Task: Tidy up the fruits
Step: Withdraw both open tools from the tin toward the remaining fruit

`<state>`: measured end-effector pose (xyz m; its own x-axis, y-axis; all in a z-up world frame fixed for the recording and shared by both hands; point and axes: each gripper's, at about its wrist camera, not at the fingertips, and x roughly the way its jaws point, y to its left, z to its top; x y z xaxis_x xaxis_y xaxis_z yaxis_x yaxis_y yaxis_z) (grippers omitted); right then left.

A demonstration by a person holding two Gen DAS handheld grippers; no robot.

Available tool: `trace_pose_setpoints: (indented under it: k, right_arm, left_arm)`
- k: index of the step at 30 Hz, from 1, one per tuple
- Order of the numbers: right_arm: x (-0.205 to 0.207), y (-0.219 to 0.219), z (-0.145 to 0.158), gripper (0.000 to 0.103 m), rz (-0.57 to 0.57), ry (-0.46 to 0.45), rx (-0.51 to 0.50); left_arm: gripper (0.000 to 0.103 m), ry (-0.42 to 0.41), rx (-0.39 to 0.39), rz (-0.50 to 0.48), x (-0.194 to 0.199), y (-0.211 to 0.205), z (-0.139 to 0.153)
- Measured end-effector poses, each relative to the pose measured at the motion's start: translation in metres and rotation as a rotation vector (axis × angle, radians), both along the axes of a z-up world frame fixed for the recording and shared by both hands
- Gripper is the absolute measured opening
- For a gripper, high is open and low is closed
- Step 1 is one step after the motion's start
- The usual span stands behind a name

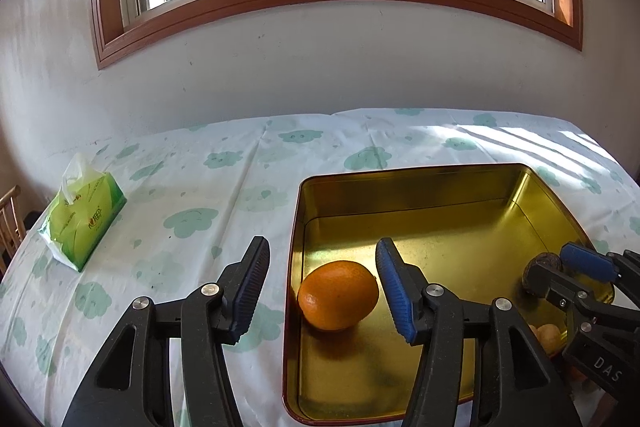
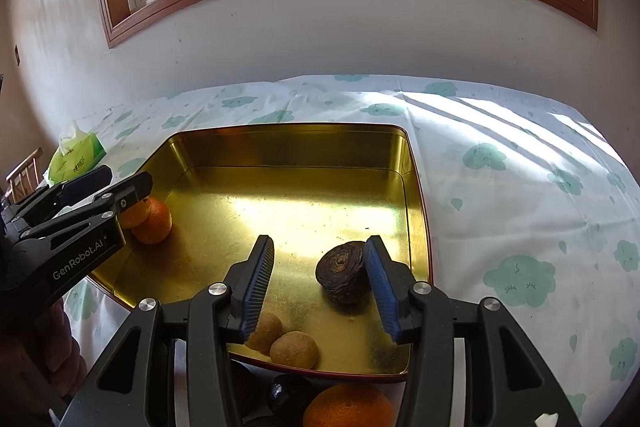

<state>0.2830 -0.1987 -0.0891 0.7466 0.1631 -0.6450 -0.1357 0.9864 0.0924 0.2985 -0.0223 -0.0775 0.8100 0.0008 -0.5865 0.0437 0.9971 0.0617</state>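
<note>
Shallow gold metal tray [image 1: 500, 187] on cloud-print tablecloth [image 1: 180, 195]; left gripper [image 1: 322, 285], jaws apart, straddling tray's left rim, round orange [image 1: 338, 295] between its fingers; right gripper [image 2: 318, 285], jaws apart, dark wrinkled fruit [image 2: 342, 277] against right finger; green tissue pack [image 1: 82, 223] far left.

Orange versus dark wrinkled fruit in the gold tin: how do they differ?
The orange is bright and smooth; the dark wrinkled fruit is brown-black and shrivelled. The orange sits by the tin's left wall, the dark fruit toward its right. Both rest on the tin floor, ungripped.
</note>
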Motion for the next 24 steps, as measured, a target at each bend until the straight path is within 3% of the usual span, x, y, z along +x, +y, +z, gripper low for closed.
trace_pose_setpoints:
  k: [4, 13, 20, 24]
  right_arm:
    - [-0.007, -0.007, 0.005, 0.045, -0.003, -0.013, 0.034]
    - [-0.064, -0.034, 0.031, 0.047, 0.010, -0.071, 0.072]
    - [-0.118, -0.040, 0.001, 0.048, 0.109, 0.045, 0.093]
    - [-0.116, -0.027, -0.013, 0.048, 0.147, 0.108, 0.090]
  left_arm:
    - [0.067, -0.025, -0.021, 0.003, -0.004, 0.005, 0.005]
    - [0.067, -0.055, -0.024, 0.000, -0.033, 0.009, 0.020]
    - [0.067, -0.001, -0.094, -0.056, -0.080, 0.012, 0.009]
    - [0.067, 0.054, -0.102, -0.048, -0.099, 0.014, -0.009]
